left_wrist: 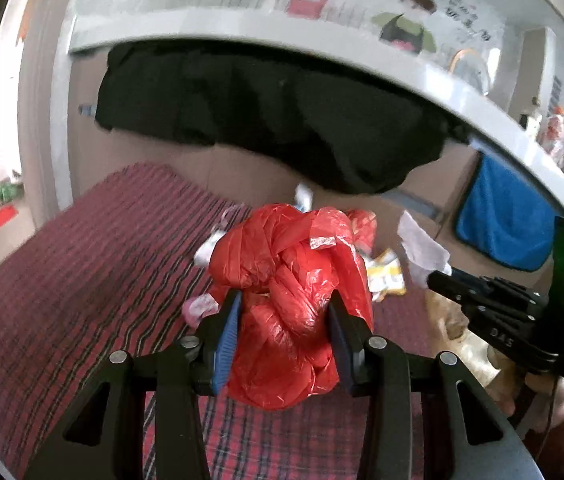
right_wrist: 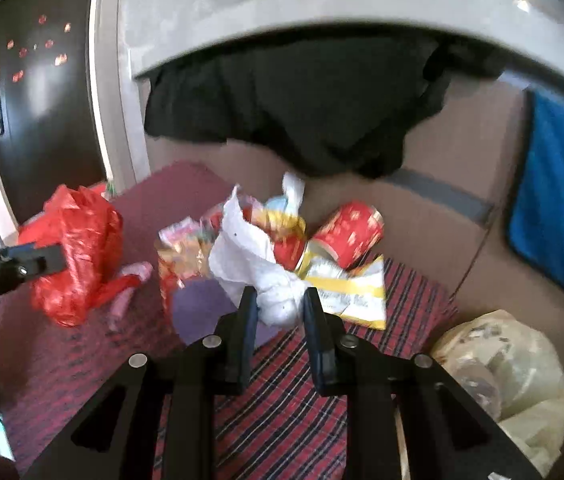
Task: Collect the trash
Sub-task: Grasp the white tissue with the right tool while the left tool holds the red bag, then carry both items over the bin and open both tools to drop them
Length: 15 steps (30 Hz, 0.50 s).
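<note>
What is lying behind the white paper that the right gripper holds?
Behind the white paper held by the right gripper lie a red wrapper and a yellow-and-white packet. The paper covers their near parts, so whatever lies underneath stays hidden.

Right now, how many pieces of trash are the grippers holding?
2. The left gripper clamps the red plastic bag; the right gripper pinches the white crumpled paper. More wrappers lie loose behind.

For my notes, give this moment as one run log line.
left gripper: shut on red plastic bag | right gripper: shut on white crumpled paper | wrappers: on mat
</note>
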Tool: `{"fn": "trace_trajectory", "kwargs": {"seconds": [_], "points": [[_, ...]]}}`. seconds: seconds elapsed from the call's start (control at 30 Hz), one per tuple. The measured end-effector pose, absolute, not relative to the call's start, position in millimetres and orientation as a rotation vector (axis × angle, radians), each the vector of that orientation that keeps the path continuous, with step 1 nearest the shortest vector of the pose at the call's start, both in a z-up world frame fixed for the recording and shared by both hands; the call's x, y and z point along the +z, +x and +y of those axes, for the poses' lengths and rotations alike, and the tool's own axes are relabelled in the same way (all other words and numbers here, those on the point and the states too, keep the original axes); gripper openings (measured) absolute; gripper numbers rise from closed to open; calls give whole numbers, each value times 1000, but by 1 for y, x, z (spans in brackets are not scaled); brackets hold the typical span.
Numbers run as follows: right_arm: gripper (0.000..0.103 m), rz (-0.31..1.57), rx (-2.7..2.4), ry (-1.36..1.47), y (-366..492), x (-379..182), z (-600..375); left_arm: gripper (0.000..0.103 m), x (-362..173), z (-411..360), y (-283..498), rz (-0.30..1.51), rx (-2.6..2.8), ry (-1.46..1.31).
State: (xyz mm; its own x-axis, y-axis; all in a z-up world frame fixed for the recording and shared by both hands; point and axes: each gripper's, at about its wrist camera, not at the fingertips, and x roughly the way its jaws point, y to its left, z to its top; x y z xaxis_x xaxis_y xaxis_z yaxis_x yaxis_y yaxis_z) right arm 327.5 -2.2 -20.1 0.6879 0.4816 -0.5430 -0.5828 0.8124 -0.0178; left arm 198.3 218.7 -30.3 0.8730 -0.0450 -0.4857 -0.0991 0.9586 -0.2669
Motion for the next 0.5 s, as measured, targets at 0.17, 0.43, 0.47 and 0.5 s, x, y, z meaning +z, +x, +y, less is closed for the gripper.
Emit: {"fn": "trace_trajectory", "kwargs": {"seconds": [0.17, 0.43, 0.47, 0.5], "points": [[20, 460, 553, -120, 302, 23, -38, 42, 8, 182, 189, 424, -3, -225], [21, 342, 416, -61, 267, 67, -119, 42, 42, 88, 200, 348, -111, -116], [21, 331, 391, -59, 264, 69, -130, 42, 44, 74, 204, 345, -128, -110], [21, 322, 371, -60, 263, 71, -138, 42, 43, 61, 208, 347, -145, -101]]}}
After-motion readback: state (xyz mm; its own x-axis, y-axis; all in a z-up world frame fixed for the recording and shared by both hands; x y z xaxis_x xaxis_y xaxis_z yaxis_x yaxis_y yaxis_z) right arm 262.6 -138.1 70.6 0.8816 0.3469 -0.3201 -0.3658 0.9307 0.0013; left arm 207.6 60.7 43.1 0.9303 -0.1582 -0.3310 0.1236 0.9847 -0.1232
